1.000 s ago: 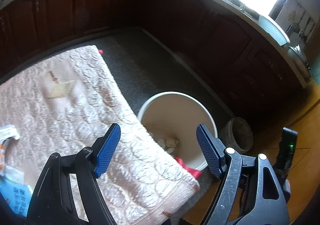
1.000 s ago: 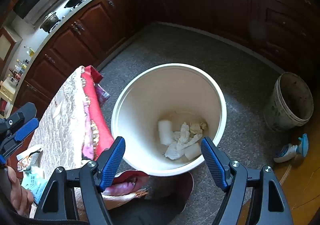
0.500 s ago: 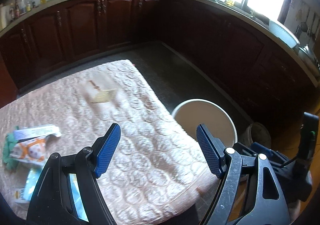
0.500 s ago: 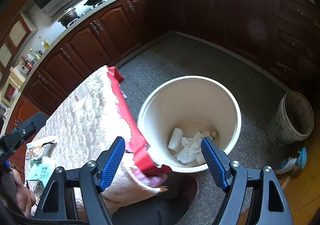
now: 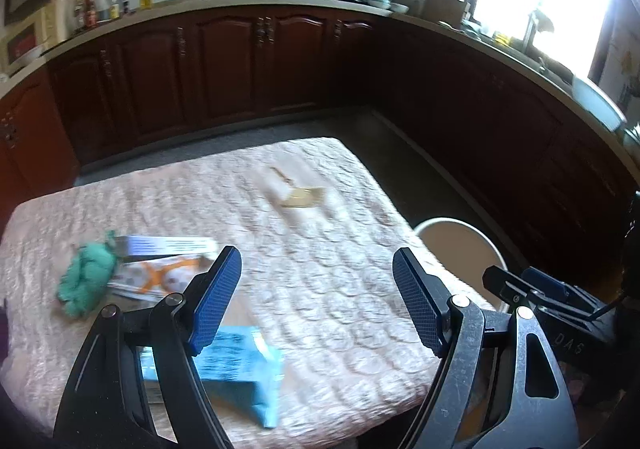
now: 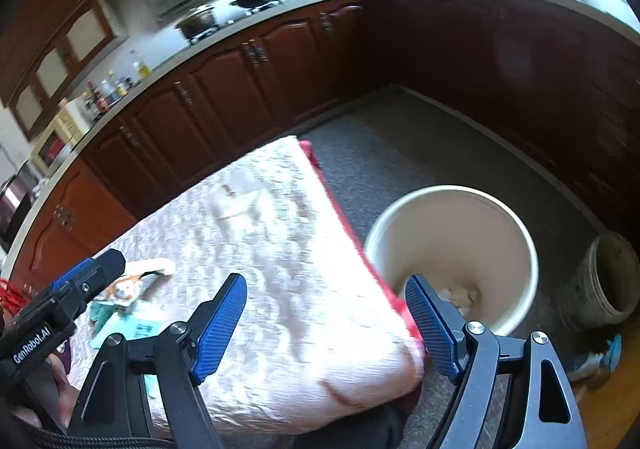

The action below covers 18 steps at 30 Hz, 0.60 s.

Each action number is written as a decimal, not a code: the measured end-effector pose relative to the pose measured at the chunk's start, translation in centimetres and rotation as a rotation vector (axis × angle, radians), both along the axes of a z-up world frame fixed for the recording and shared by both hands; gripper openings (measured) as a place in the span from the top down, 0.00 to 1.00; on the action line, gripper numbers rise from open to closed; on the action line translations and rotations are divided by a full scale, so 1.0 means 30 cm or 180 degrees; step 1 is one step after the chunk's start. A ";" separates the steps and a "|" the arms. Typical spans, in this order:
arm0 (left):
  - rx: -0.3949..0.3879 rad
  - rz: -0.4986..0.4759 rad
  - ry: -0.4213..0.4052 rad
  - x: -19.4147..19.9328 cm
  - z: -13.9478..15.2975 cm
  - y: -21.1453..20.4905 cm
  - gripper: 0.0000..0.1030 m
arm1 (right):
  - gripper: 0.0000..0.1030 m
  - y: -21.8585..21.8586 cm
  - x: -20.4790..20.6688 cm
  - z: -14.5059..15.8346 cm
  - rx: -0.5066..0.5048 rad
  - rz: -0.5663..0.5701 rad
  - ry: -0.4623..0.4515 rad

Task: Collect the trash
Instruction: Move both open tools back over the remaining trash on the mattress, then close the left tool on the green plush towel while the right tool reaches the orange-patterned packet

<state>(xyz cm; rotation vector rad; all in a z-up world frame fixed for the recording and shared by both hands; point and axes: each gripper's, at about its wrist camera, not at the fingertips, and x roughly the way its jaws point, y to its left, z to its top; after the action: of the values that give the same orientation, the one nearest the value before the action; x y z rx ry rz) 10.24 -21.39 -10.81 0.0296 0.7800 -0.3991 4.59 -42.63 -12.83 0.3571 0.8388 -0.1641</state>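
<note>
Both tongs, left tongs [image 5: 316, 297] and right tongs [image 6: 326, 323], are hovering wide and empty over the tabletop [image 5: 320, 249], seemingly seeking the wrappers [image 5: 160, 269] at nine o'clock for the bucket [image 6: 452, 249].

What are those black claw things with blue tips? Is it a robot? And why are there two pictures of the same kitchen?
It's not a robot. A person holds one claw tool in each hand, and each tool has a small camera that looks out along its two fingers. That gives two pictures: one from the left gripper, one from the right gripper.

Both claws are open and hold nothing.

Below them is a table with a pink quilted cloth. On it lies the trash: a crumpled green wad, a white and orange wrapper beside it, and a light blue packet close to the left claw. There is also a small tan scrap farther back.

On the floor beside the table stands a white bucket with some crumpled bits at the bottom. The trash probably goes in there.
</note>
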 end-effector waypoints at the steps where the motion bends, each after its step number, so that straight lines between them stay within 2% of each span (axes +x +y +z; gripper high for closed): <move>1: 0.0003 0.0040 -0.0020 -0.003 0.005 0.025 0.25 | 0.23 0.029 0.014 0.008 -0.0010 0.0049 -0.0016; 8: 0.0055 0.0297 -0.0208 -0.017 0.039 0.178 0.25 | 0.21 0.190 0.087 0.041 -0.0072 0.0331 -0.0097; 18: 0.0040 0.0615 -0.0235 -0.019 0.041 0.372 0.25 | 0.20 0.412 0.166 0.071 -0.0149 0.0724 -0.0188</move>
<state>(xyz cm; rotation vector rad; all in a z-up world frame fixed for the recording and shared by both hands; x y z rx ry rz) 9.66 -10.23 -9.59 -0.0191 0.7054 -0.2087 9.57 -30.25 -10.70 0.2196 0.8095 0.0383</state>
